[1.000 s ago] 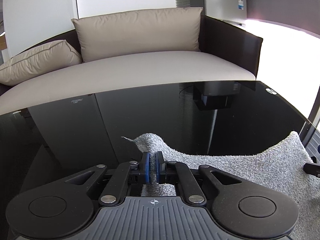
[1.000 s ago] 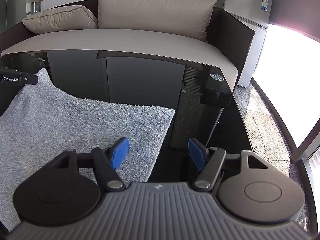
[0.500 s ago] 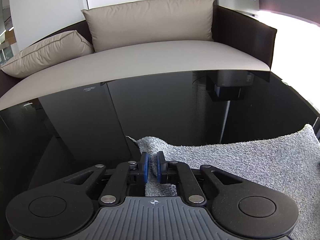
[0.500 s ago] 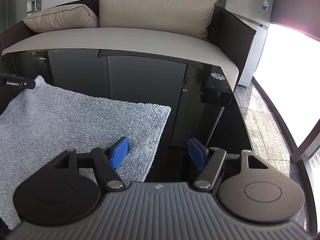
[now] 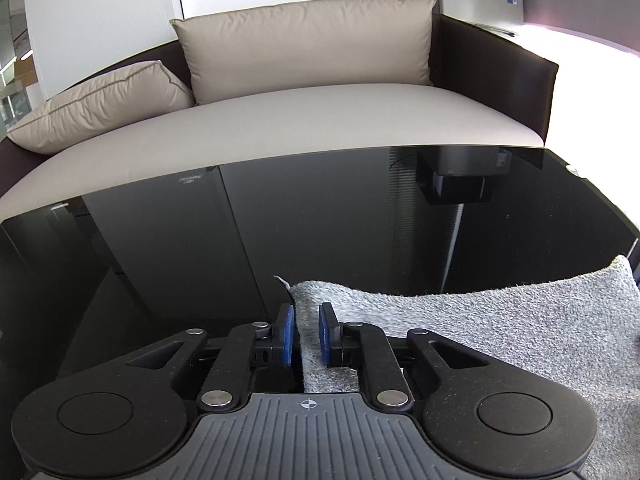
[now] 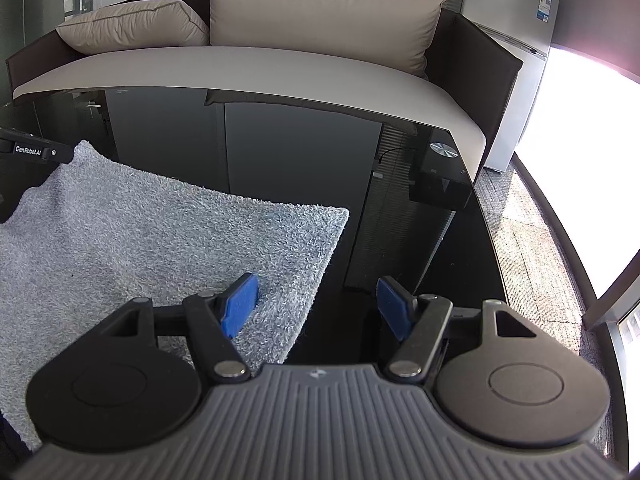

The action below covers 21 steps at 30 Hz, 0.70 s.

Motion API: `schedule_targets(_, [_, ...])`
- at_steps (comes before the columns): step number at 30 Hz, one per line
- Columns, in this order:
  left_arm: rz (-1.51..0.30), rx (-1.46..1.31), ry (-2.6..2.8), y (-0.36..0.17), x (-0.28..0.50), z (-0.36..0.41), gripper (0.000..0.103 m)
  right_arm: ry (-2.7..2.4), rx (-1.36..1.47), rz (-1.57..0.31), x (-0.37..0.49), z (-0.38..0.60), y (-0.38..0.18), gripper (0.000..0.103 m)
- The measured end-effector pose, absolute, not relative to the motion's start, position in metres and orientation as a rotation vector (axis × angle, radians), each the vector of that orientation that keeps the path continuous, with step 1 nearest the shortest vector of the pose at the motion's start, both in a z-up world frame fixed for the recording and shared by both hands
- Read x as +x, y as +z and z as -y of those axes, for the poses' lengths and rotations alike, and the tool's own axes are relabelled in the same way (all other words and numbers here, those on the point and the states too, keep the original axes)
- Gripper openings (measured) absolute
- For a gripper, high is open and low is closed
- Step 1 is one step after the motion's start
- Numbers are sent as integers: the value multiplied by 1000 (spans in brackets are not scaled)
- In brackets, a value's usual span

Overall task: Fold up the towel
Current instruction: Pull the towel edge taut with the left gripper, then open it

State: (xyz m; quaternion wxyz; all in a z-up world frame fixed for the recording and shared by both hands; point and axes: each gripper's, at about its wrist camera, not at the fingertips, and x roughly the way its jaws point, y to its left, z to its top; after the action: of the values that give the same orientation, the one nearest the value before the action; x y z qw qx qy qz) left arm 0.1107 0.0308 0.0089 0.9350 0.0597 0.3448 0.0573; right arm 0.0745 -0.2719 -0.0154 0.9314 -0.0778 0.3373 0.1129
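Left gripper (image 5: 307, 334) stands narrowly parted astride a corner of one grey towel (image 6: 168, 240) lying flat, long axis crosswise, on the black worktop (image 5: 320, 220); right gripper (image 6: 314, 306) gapes wide over its right edge.

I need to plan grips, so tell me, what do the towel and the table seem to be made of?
Towel: grey terry cloth by its looped, fuzzy pile, soft and matte. Table: black and glossy, likely glass or lacquer, since it mirrors the sofa sharply.
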Motion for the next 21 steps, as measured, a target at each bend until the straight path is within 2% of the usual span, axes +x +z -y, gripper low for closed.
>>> schedule_targets(10, [-730,124,109,7,112,-33,15,194,-159,-672,78,272,-17,69])
schedule_targets(14, [-746,130,107,2,112,-34,16,182,-159,-667,78,273,-18,73])
schedule_targets(21, [-754,122,121,-4,112,-42,16,171,-151,-662,78,274,-20,74])
